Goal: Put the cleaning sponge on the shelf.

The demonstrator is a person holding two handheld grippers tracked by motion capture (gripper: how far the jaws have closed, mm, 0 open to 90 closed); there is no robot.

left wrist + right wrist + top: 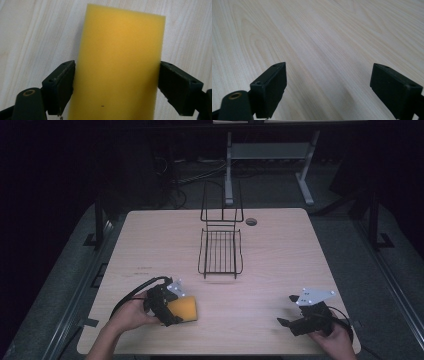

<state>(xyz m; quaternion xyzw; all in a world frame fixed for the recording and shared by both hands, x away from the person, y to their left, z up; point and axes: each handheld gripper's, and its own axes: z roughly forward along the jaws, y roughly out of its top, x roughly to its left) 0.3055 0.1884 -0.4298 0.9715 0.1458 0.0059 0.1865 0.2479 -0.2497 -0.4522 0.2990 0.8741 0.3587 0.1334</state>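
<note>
A yellow sponge (184, 309) lies flat on the pale wooden table (280, 255) near its front left. My left gripper (176, 308) is over it, held by a hand from the left. In the left gripper view the sponge (117, 65) spans the whole gap between the two jaws, which stand wide apart at its long sides; the left gripper (117, 82) is open. My right gripper (286, 310) rests low at the front right, pointing left. In the right gripper view it (328, 85) is open, with bare wood between the jaws.
A black wire rack (220, 252) with an upright back stands at the middle rear of the table. A round cable hole (251, 221) sits just right of it. Dark floor, cables and a desk frame lie beyond the far edge.
</note>
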